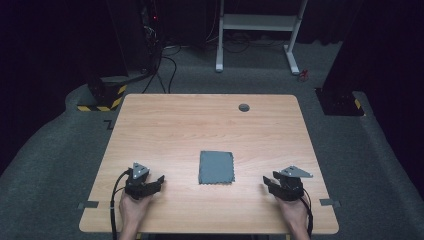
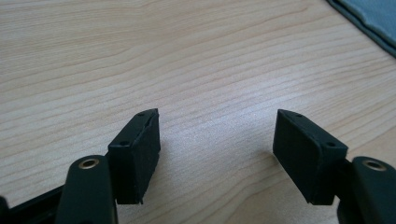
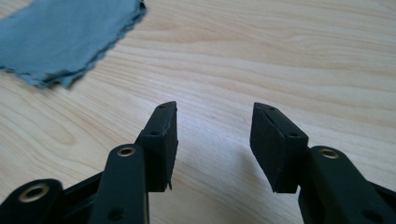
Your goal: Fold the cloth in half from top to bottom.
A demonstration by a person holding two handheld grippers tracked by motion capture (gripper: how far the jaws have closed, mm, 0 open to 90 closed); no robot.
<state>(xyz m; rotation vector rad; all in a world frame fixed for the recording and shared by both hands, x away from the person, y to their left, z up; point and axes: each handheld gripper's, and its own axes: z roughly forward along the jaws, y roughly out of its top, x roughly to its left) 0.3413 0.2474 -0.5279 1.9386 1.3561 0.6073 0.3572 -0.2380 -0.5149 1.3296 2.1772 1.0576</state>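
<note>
Cloth first: from the high view, the folded grey square cloth with a scalloped edge (image 1: 216, 167) lies flat near the middle of the light wooden table (image 1: 165, 125), between your two hands and well apart from both. Your left gripper (image 1: 159, 180) rests near the table's front left, your right gripper (image 1: 266, 181) near its front right, each pointing inward toward the cloth.

Your left gripper view shows its black pads (image 2: 140, 149) spread wide over bare wood, nothing between them, with a corner of the cloth (image 2: 373, 18) at the upper right.

Your right gripper view shows its jaws parted and empty too, the cloth (image 3: 60, 37) lying ahead at upper left.

Judging by this, the cloth looks already folded and set down; you seem to have little left beyond resting your hands.
</note>
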